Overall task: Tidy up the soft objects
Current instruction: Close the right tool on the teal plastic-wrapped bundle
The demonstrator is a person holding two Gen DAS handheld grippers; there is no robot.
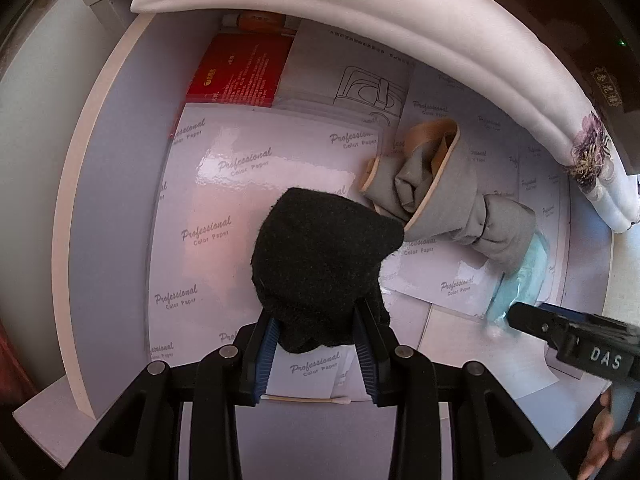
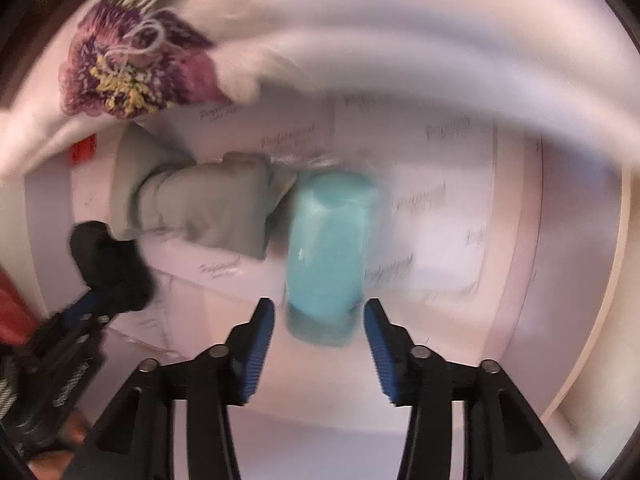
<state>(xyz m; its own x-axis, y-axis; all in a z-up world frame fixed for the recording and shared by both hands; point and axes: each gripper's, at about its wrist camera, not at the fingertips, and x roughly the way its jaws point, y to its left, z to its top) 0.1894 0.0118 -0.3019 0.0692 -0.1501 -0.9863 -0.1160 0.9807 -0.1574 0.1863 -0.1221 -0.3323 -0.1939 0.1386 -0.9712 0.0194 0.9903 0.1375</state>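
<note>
Two grippers over the paper-lined tray (image 1: 120, 184): the left gripper (image 1: 316, 332) is clamped on a black fleece cloth (image 1: 320, 256), just beside the grey bundle (image 1: 440, 196). Right gripper (image 2: 319, 320) stands parted astride the blue packet (image 2: 328, 248), pads not pressing.

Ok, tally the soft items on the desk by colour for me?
Black: 1, black sock, held in the left hand-held gripper
Grey: 1, grey bundle
Light blue: 1, blue pack
White: 1, floral cloth
Total: 4
</note>
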